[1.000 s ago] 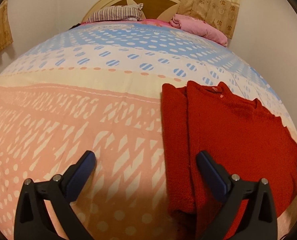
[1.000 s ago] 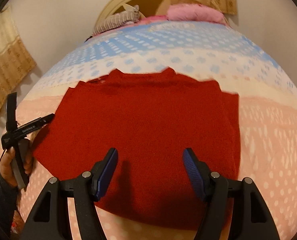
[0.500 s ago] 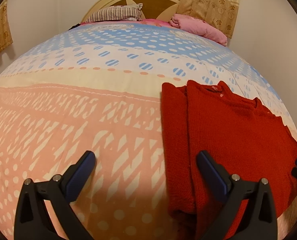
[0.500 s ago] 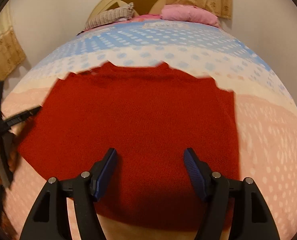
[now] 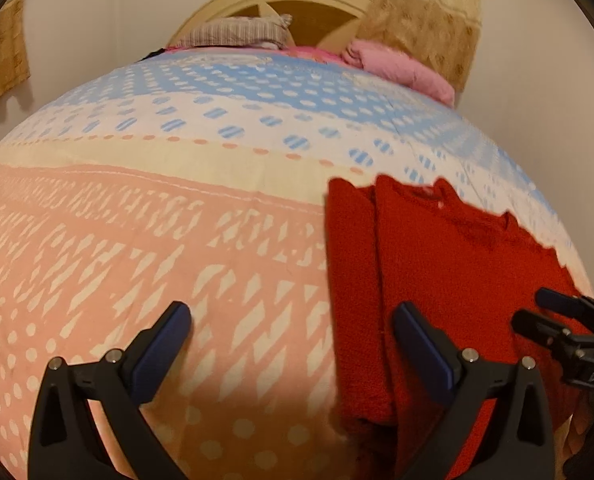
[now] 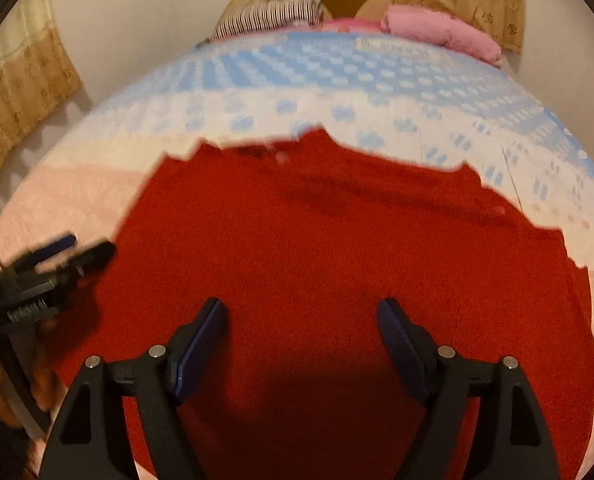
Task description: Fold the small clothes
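Observation:
A red knit sweater (image 5: 449,280) lies flat on the bed, its left sleeve folded inward along its left side. It fills the middle of the right wrist view (image 6: 337,260), collar at the far edge. My left gripper (image 5: 293,320) is open and empty, low over the bedspread at the sweater's near left edge, its right finger over the red fabric. My right gripper (image 6: 303,316) is open and empty, above the sweater's near hem. It also shows at the right edge of the left wrist view (image 5: 537,312). The left gripper shows blurred at the left of the right wrist view (image 6: 81,246).
The bedspread (image 5: 157,220) has peach, cream and blue patterned bands. A striped pillow (image 5: 237,32) and a pink bundle (image 5: 401,68) lie at the headboard (image 5: 297,0). Curtains hang on both sides. The bed's right edge runs close beside the sweater.
My right gripper has moved left and forward over the sweater, now entering the left wrist view. My left gripper has shifted slightly toward the sweater. Both stay open.

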